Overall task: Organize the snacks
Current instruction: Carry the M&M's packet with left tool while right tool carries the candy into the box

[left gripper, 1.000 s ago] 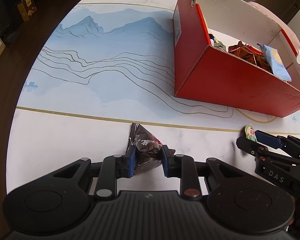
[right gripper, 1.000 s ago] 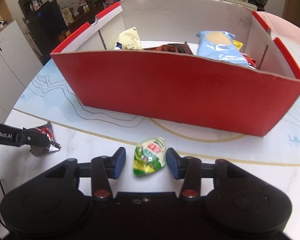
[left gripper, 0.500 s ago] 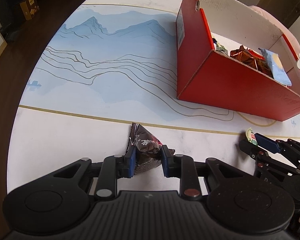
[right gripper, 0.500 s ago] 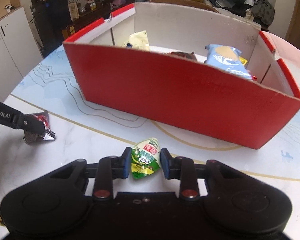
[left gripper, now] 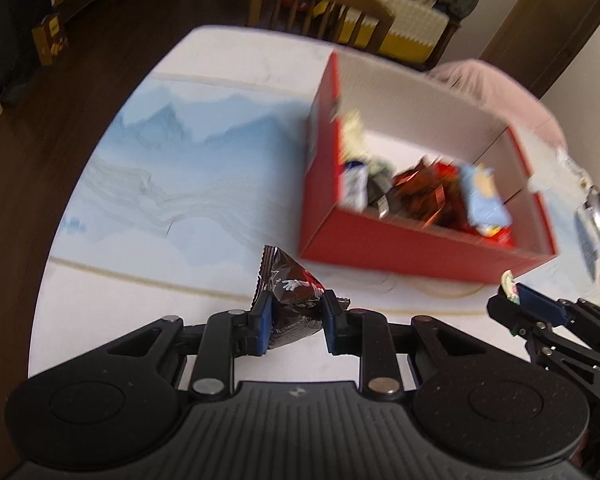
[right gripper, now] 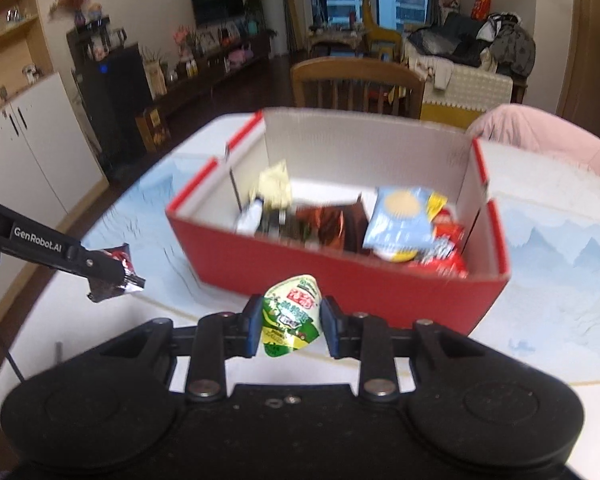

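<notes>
Now each hand-held gripper, left [left gripper: 296,322] clamping a brown packet [left gripper: 290,300], right [right gripper: 288,322] a green packet [right gripper: 292,314], should carry to the red box [right gripper: 340,284] at frame centre.

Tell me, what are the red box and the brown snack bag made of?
The red box looks like cardboard: matte red outside, plain whitish inside, with thin folded walls. The brown snack bag held in the left gripper looks like shiny plastic or foil film: it glints, crinkles, and has a zigzag sealed edge.

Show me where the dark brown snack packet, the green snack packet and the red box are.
dark brown snack packet [left gripper: 290,294], left wrist view, on its printed front between the pads.
green snack packet [right gripper: 292,314], right wrist view, on its label.
red box [right gripper: 340,286], right wrist view, on its near red wall.
</notes>
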